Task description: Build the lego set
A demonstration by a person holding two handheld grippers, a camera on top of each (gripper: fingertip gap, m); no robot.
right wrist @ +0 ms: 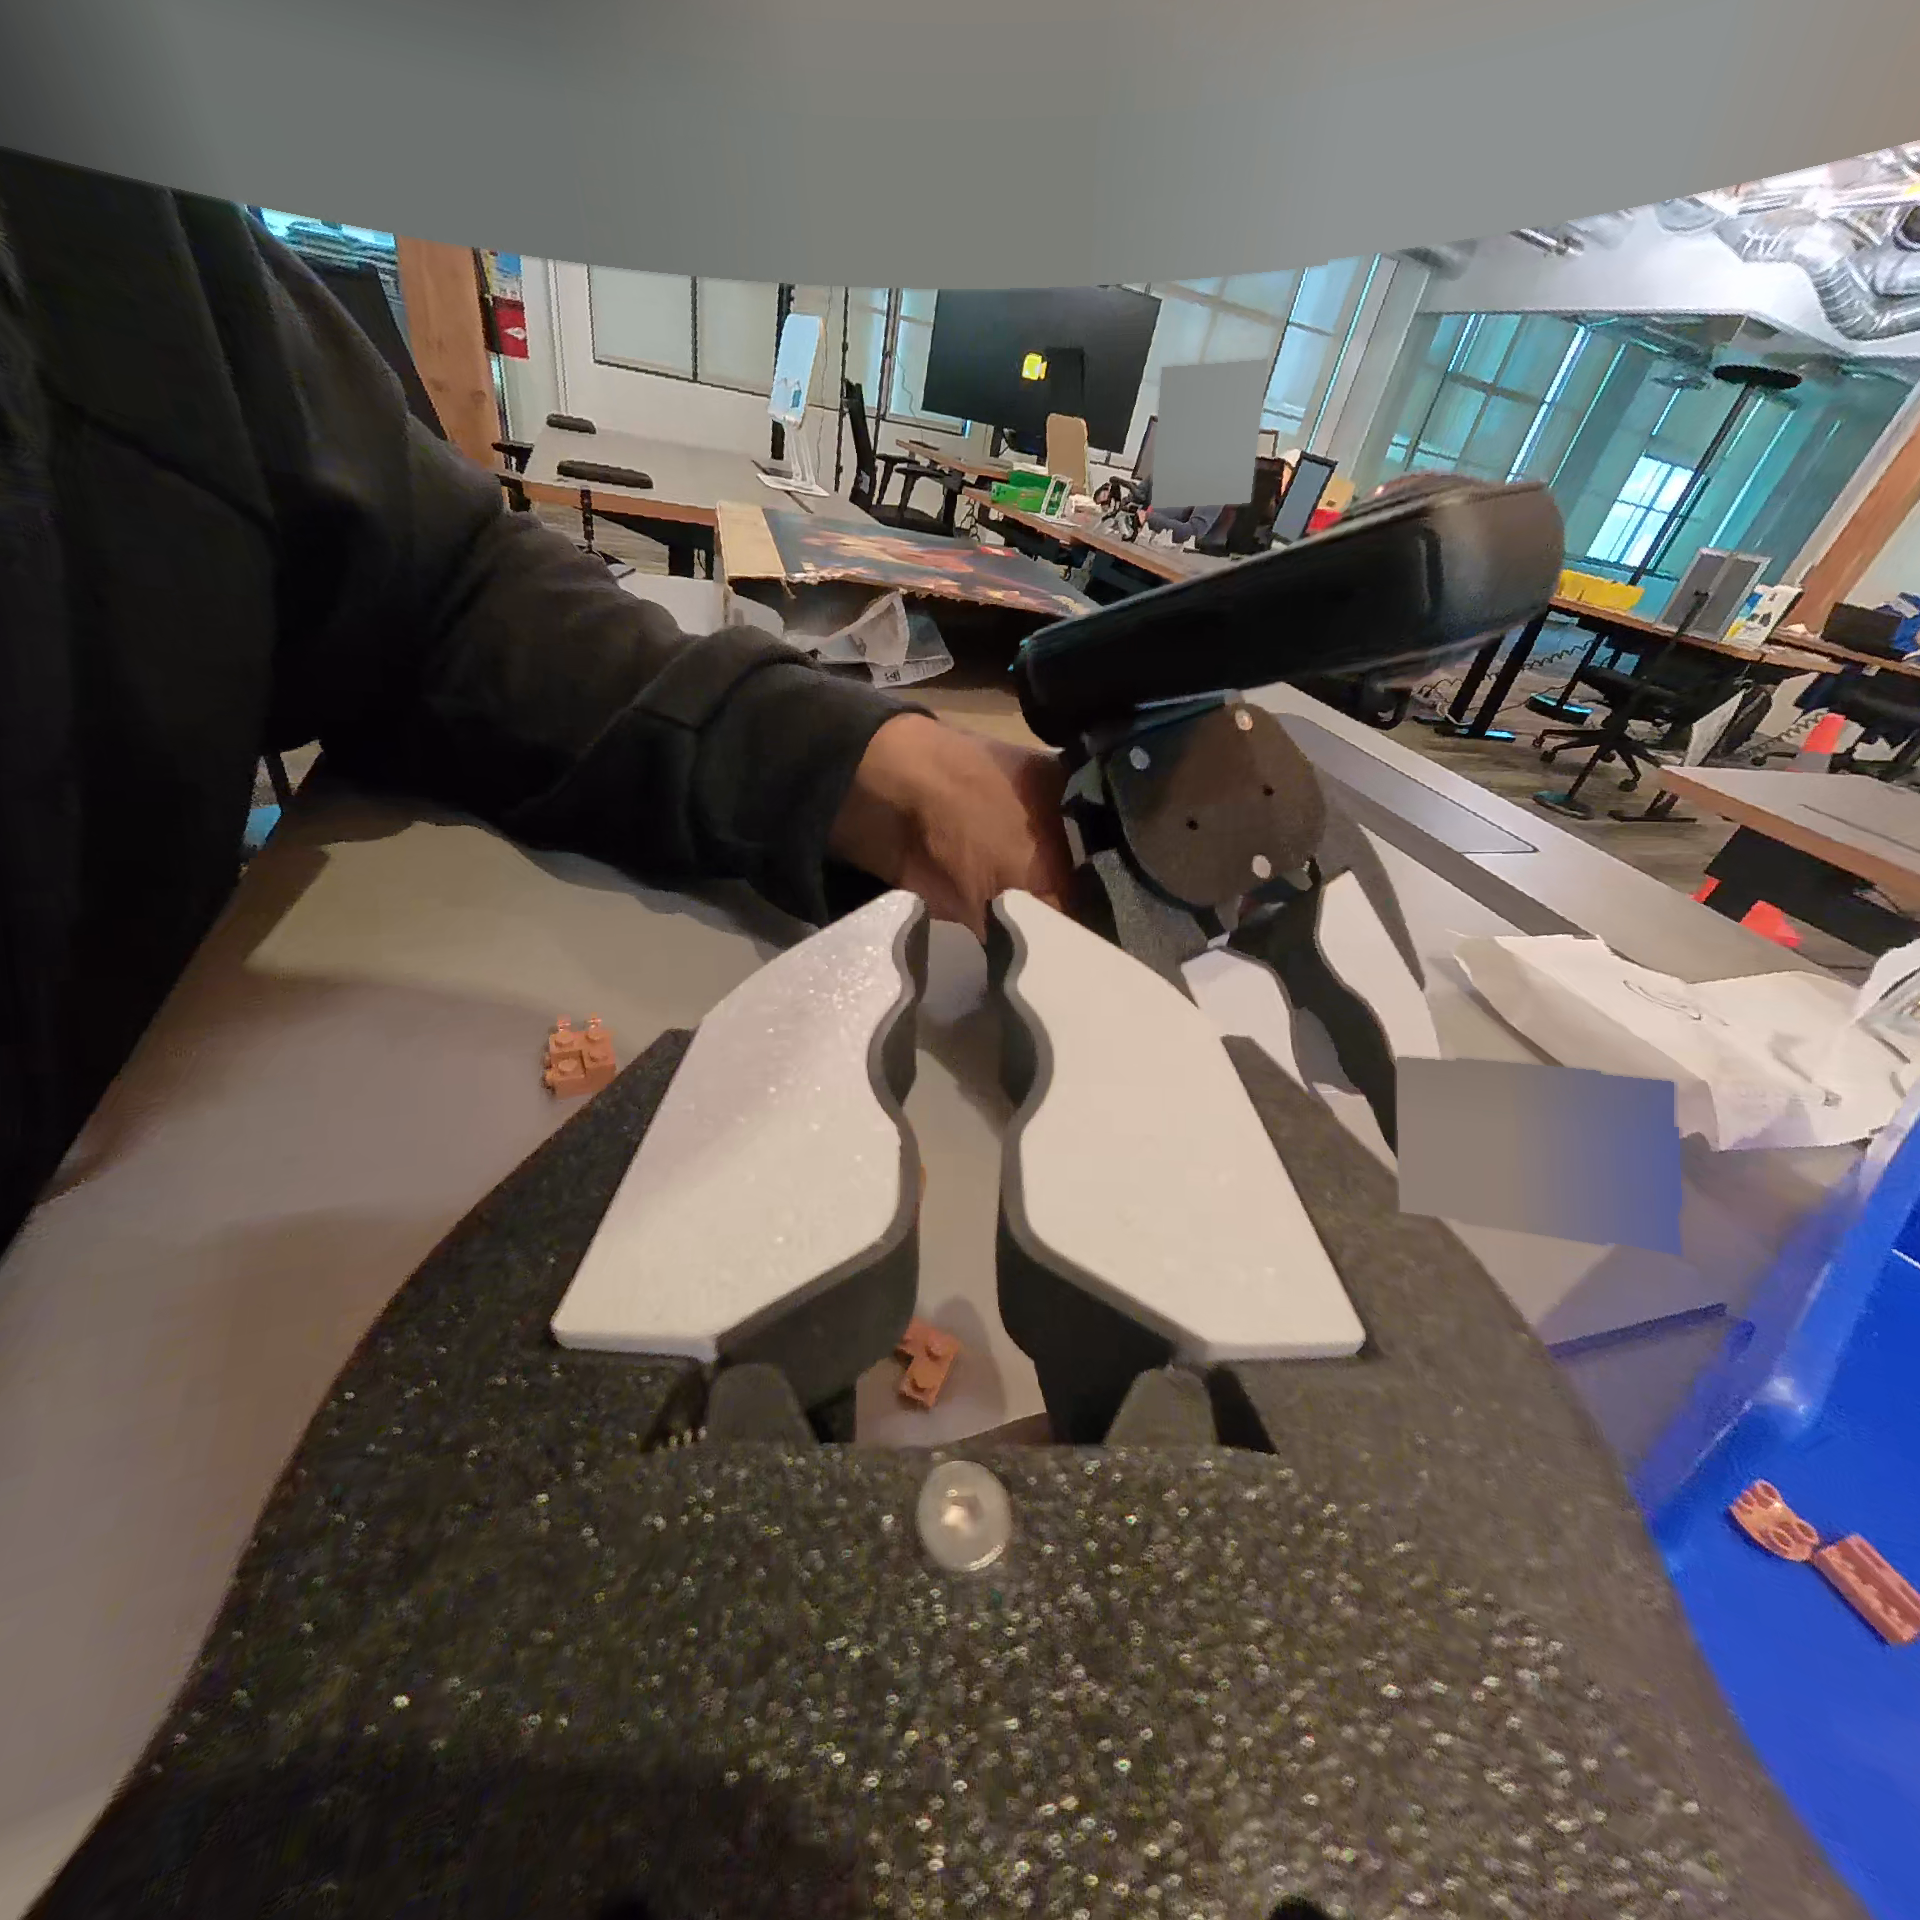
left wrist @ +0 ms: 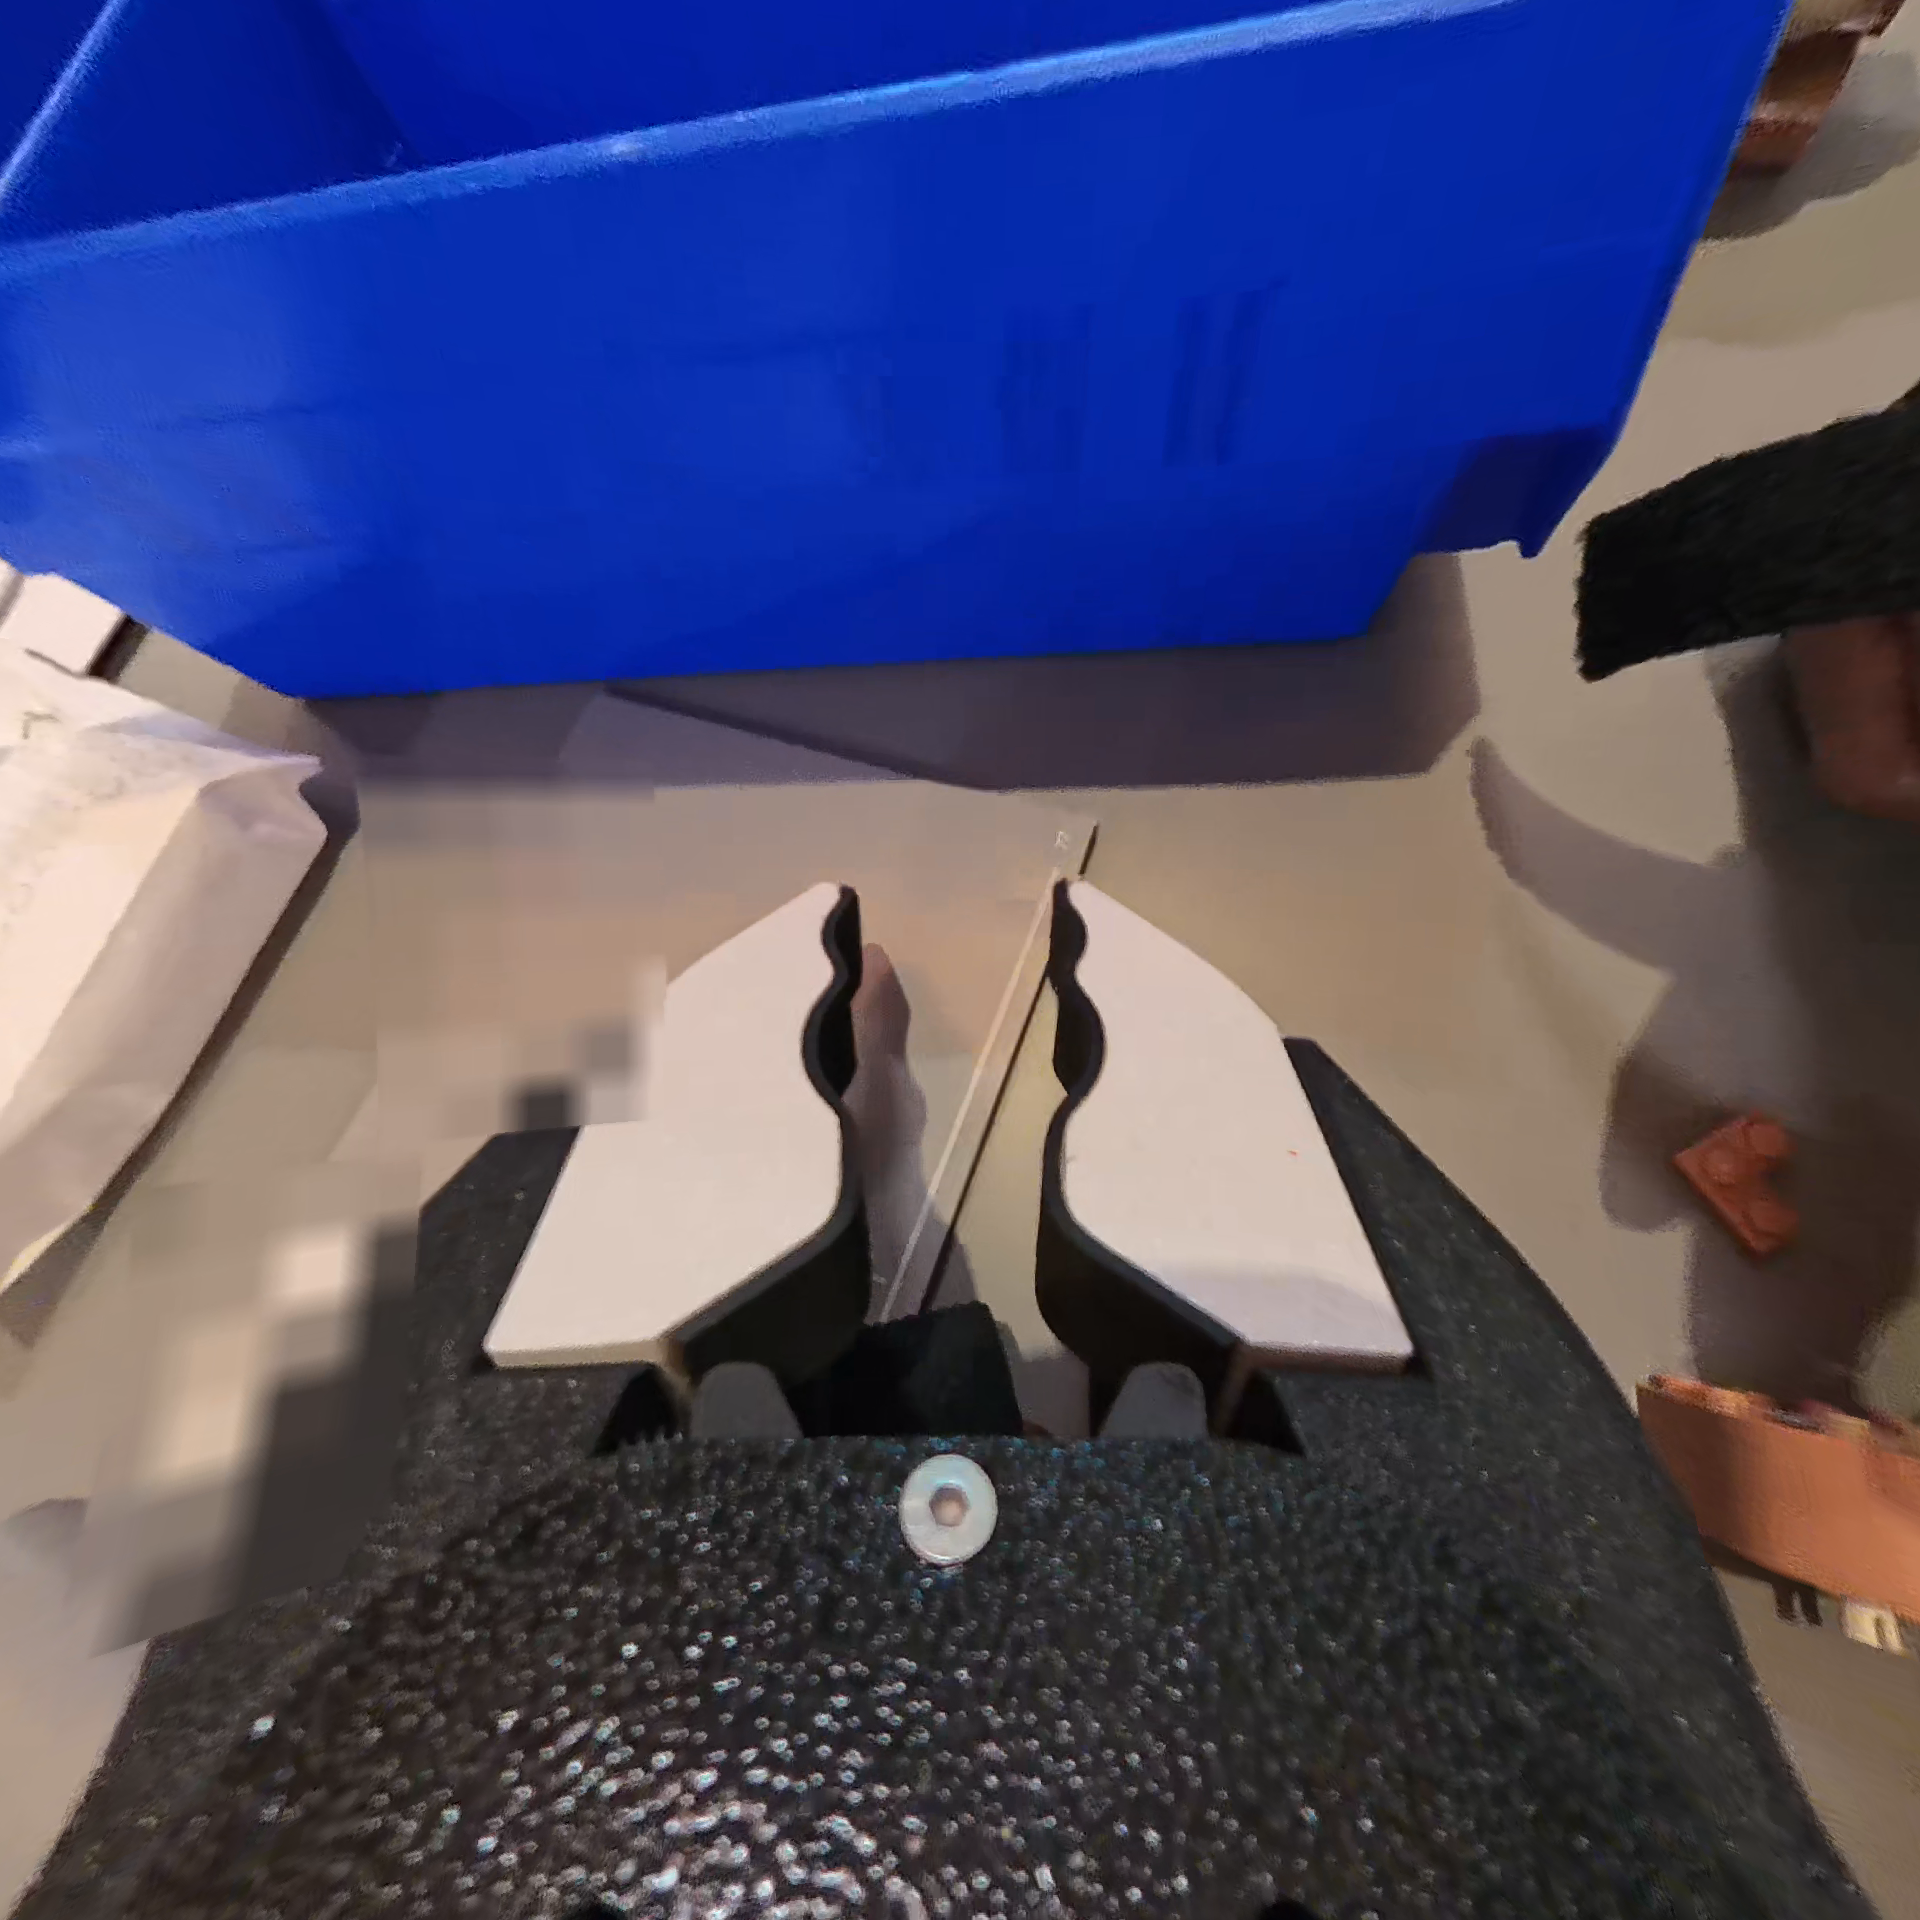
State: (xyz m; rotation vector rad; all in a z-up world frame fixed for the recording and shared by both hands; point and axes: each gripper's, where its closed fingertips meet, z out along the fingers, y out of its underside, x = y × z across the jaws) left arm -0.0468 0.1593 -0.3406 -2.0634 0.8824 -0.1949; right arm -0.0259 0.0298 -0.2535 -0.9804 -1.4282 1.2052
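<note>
Left gripper [left wrist: 956,894] is low over the grey table [left wrist: 1299,831], nose pointed at the side wall of a blue bin [left wrist: 831,364] just ahead. Jaws are moderately wide. A thin clear strip [left wrist: 1003,1049] sits between them. It's hard to make out, seen edge-on. Its long axis runs from down near the jaw roots, forward and slightly right, with the far end poking just past the right fingertip [left wrist: 1070,904]. It hugs that finger's inner face, but I can't tell if it actually touches. There's clear space between it and the left finger [left wrist: 831,914], so it isn't pinched. White paper [left wrist: 104,883] lies off to the left. To the right there's a small brown brick [left wrist: 1735,1179] on the table and a fuzzy black strap [left wrist: 1745,551] higher up.

Right gripper [right wrist: 956,925] has its jaws narrow, not quite meeting. Only table shows through the slit, so it's holding nothing. Another brown brick [right wrist: 925,1361] lies on the table under the jaw roots, and a small brick cluster [right wrist: 577,1055] sits off to its left. Straight ahead a hand [right wrist: 956,821] in a dark sleeve [right wrist: 520,675] holds the left gripper. The bin is at the right edge with two brown pieces [right wrist: 1829,1558] inside.
</note>
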